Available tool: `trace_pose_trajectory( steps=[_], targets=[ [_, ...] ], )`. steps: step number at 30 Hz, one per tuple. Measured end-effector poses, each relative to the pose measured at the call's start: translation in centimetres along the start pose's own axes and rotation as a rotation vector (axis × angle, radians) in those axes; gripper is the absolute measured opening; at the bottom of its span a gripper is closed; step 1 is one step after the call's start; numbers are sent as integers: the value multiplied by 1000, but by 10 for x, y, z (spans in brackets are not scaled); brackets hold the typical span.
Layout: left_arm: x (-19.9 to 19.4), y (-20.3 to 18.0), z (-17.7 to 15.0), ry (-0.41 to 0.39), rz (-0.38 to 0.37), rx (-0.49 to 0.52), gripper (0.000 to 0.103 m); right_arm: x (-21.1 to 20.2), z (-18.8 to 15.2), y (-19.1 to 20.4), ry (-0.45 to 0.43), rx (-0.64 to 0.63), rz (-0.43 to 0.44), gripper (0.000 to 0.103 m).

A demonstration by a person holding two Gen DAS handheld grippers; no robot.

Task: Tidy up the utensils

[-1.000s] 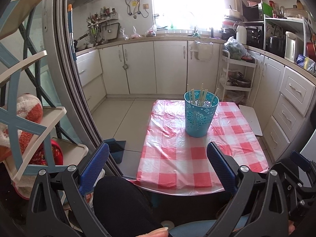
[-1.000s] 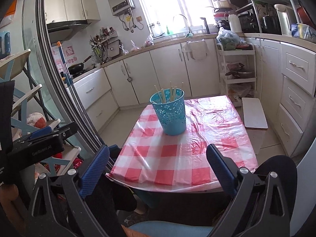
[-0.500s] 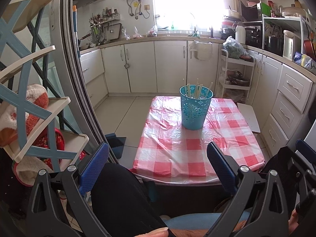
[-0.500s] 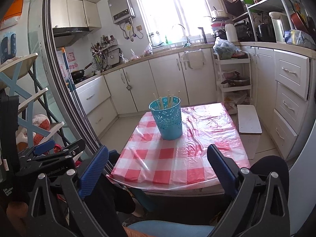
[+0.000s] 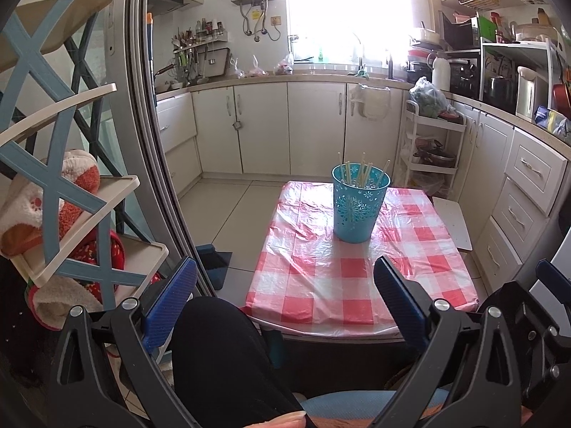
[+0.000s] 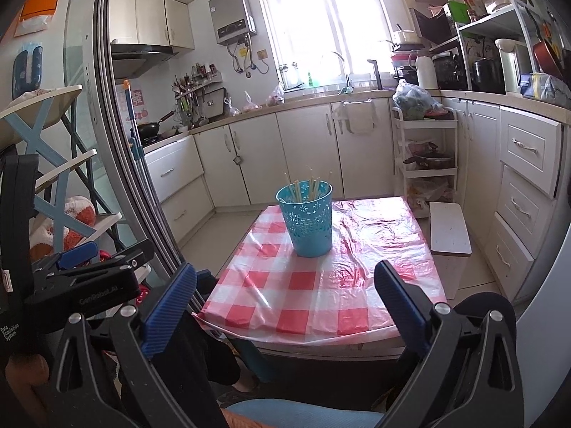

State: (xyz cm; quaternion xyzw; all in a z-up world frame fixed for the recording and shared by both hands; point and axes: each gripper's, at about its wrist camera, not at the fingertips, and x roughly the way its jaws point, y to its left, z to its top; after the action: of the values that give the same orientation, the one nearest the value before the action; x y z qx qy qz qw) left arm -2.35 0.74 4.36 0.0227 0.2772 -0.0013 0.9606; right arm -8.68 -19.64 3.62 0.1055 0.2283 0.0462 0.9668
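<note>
At the far left of the left wrist view stands a shelf rack (image 5: 53, 192) with pale trays and blue cross braces, holding a plush toy (image 5: 43, 196). Just right of it runs the grey frame of a sliding door (image 5: 150, 142). Low in the same view, the left hand-held gripper (image 5: 285, 299) has its blue-padded fingers (image 5: 167, 303) wide apart with nothing between them; it hangs above a person's dark-clothed leg (image 5: 221, 356), short of the near edge of the tabletop (image 5: 321, 285). A red-and-white checked cloth under clear plastic covers the tabletop. Toward its far middle a turquoise cutout basket (image 5: 358, 207) stands upright, with several pale chopsticks (image 5: 362, 171) upright inside it, their tips leaning above the rim. Right of the tabletop a white board (image 5: 451, 221) lies on a low stand beside the drawer cabinets (image 5: 528, 192).

In the right wrist view, the right hand-held gripper (image 6: 285, 299) is likewise spread open and empty, held back from the tabletop edge, well apart from the basket. A white rolling cart (image 6: 424, 149) stands against the back cabinets.
</note>
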Motion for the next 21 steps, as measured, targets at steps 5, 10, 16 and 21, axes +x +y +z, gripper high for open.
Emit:
trace_pose_trajectory(
  steps=[5,10,16,21],
  targets=[
    [0,0,-1,0,4,1,95,2,0,0,12,9,-3,96],
    [0,-1,-2,0,5,1,95,3,0,0,20,10,-2,95],
    [1,0,-3,1,9,0,95,7,-1,-2,41,13,-3,96],
    [2,1,-3,1,11,-3,95,7,-2,-1,41,13,-3,96]
  ],
)
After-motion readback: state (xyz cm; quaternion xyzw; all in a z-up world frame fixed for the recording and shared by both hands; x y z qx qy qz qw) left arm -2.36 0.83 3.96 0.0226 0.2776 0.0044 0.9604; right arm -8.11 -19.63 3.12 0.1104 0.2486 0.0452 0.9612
